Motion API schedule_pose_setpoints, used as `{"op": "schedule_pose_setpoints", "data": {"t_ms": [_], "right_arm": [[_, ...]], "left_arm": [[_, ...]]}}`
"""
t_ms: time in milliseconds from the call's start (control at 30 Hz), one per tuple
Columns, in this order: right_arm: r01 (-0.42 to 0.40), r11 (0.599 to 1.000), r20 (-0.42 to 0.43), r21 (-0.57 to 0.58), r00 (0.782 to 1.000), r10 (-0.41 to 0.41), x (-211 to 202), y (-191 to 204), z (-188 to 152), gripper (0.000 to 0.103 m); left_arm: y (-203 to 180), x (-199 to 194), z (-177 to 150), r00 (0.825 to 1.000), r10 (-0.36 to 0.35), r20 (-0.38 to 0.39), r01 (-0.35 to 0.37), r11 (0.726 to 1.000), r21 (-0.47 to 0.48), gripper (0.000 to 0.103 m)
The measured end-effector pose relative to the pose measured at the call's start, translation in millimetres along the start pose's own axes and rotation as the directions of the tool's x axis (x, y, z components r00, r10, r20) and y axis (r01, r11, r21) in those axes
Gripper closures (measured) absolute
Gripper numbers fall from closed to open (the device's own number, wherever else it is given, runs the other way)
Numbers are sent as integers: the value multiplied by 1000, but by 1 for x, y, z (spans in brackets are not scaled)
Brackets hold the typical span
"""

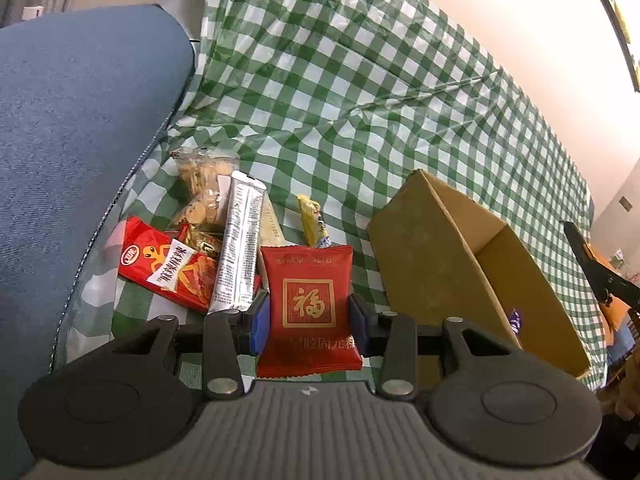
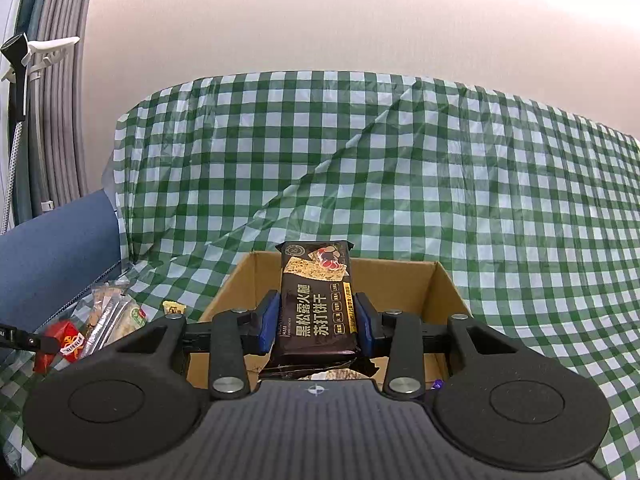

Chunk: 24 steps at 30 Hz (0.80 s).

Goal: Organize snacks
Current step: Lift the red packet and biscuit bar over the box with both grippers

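Each hand-held gripper grips a packet (box nearby).

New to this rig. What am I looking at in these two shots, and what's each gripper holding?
There is no robot arm here: a person holds a two-finger gripper in each hand, and each has a fisheye camera looking forward along its fingers.

The left wrist view shows the left gripper shut on a red square snack packet with a gold emblem. Behind it, a pile of loose snacks lies on the green-and-white checked cloth, including a silver stick sachet and a red-and-orange chip packet. An open brown cardboard box sits to the right.

The right wrist view shows the right gripper shut on a dark brown cracker packet, held above the same box, likely about to go in.
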State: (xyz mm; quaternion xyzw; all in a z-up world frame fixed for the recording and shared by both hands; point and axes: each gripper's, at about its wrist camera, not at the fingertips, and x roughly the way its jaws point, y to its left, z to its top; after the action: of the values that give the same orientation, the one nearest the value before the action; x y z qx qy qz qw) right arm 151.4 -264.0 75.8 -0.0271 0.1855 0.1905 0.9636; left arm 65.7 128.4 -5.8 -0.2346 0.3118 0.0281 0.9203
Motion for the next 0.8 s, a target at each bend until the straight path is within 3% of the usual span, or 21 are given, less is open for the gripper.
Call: {"op": "schedule_pose_setpoints", "data": {"t_ms": [533,800], "right_arm": [[-39,998,-70,50,997,43,13,-10,-6,62],[-53,990,-86,131,994,64,13,-26,-6,62]], "left_arm": [[-33,9,-5,996,87,-6,-86,992,96,58],[-81,4,7,999,-9,34,9,1000,-3,58]]}}
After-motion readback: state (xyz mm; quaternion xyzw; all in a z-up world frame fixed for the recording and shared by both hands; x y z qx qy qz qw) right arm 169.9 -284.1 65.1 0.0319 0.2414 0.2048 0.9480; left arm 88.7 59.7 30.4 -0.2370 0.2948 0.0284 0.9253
